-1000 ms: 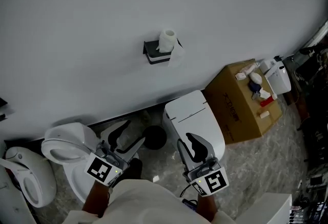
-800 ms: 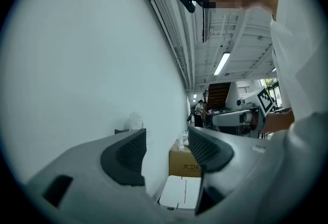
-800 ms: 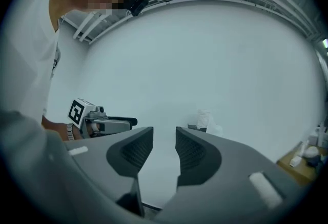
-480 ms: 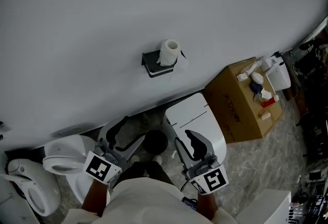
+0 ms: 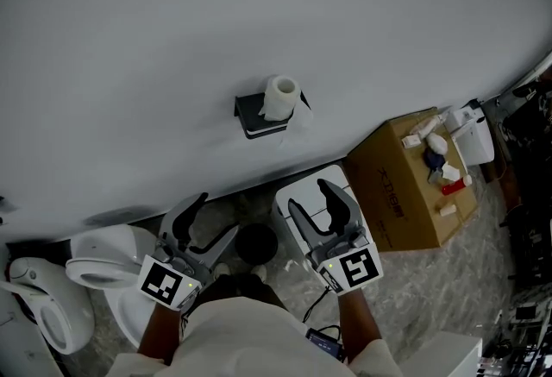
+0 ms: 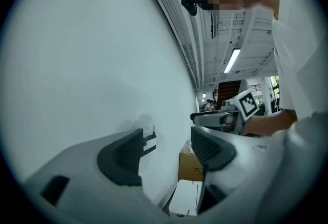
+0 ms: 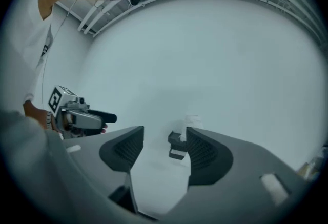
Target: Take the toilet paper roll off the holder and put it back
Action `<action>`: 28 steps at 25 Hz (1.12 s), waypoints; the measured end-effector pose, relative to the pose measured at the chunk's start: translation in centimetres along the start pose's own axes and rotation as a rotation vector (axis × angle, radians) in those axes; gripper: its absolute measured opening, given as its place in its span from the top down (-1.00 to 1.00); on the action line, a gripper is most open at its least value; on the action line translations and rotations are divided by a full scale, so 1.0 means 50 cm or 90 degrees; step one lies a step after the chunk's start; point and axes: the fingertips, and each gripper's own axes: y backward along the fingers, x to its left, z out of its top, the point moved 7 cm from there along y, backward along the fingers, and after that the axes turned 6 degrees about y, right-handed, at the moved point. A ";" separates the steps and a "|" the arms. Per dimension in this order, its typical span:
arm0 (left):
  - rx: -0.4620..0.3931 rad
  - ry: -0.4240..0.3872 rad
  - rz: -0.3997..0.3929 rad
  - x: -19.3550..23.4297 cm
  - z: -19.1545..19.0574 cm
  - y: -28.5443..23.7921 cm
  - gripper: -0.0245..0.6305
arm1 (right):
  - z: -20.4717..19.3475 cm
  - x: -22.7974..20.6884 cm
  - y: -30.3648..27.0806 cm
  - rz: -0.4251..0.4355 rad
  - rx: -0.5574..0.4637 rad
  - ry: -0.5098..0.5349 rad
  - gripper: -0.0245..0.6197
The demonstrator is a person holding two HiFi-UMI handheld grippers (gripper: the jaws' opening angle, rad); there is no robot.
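Toilet paper roll (image 5: 280, 97) sits upright on wall holder (image 5: 257, 112). Left gripper (image 5: 197, 222) and right gripper (image 5: 321, 203) both spread, empty, well below it.

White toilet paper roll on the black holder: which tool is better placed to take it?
Probably the right tool: it is nearer the white toilet paper roll, and the black wall holder shows between its open jaws. The left tool is lower and aside.
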 end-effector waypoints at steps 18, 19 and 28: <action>0.028 0.007 0.030 0.007 -0.020 -0.027 0.06 | -0.062 -0.218 -0.383 -0.034 0.068 0.001 -0.43; 0.028 0.008 0.032 0.009 -0.020 -0.027 0.06 | -0.065 -0.218 -0.391 -0.032 0.073 0.001 -0.42; 0.028 0.006 0.041 0.018 -0.020 -0.023 0.07 | -0.081 -0.210 -0.401 -0.032 0.086 0.017 0.02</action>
